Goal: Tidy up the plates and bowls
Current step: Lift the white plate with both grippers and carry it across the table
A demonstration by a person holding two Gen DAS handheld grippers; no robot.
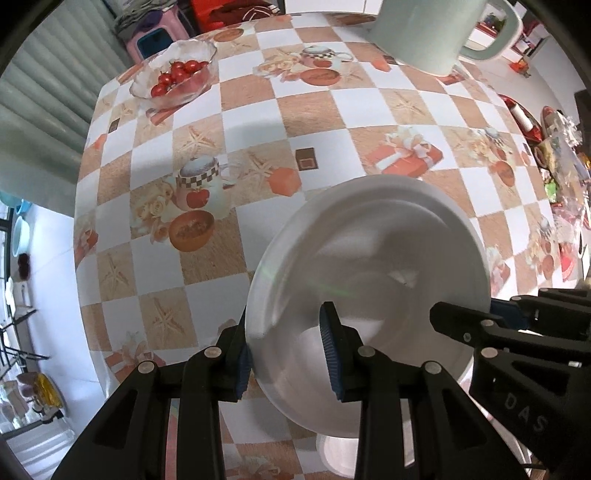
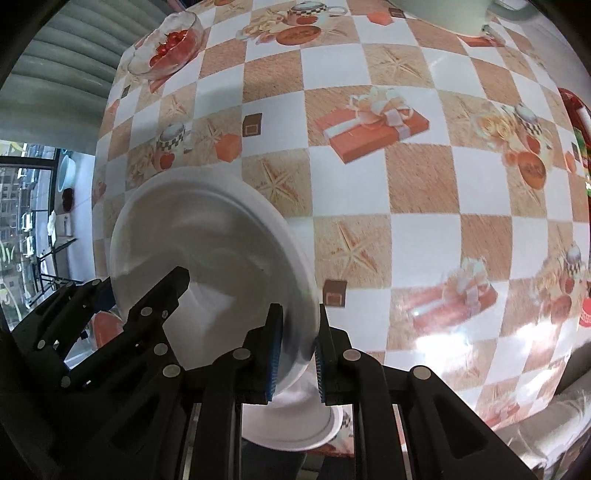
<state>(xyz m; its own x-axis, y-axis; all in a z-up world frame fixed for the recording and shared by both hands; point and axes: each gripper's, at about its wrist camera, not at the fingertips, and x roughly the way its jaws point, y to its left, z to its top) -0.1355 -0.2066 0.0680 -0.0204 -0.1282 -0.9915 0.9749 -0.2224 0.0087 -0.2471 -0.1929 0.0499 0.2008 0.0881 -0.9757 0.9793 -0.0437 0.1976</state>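
Observation:
A white deep plate [image 1: 369, 258] hangs tilted above the checkered tablecloth, held from two sides. My left gripper [image 1: 288, 354] is shut on its near-left rim, one blue pad [image 1: 330, 354] inside the well and the other outside. My right gripper [image 2: 297, 354] is shut on the opposite rim of the same plate [image 2: 207, 236]. Each gripper shows in the other's view: the right gripper [image 1: 461, 325] at the plate's right edge, the left gripper [image 2: 166, 291] at its lower left. A second white dish [image 2: 295, 428] lies on the table below, also seen as a white dish [image 1: 343, 454], partly hidden by the fingers.
A glass bowl of cherry tomatoes [image 1: 177, 74] stands at the table's far left corner. A pale green jug [image 1: 424, 29] stands at the far side. A red tray with wrapped items [image 1: 524, 122] lies along the right edge. The table [image 2: 406, 184] ends close on the left.

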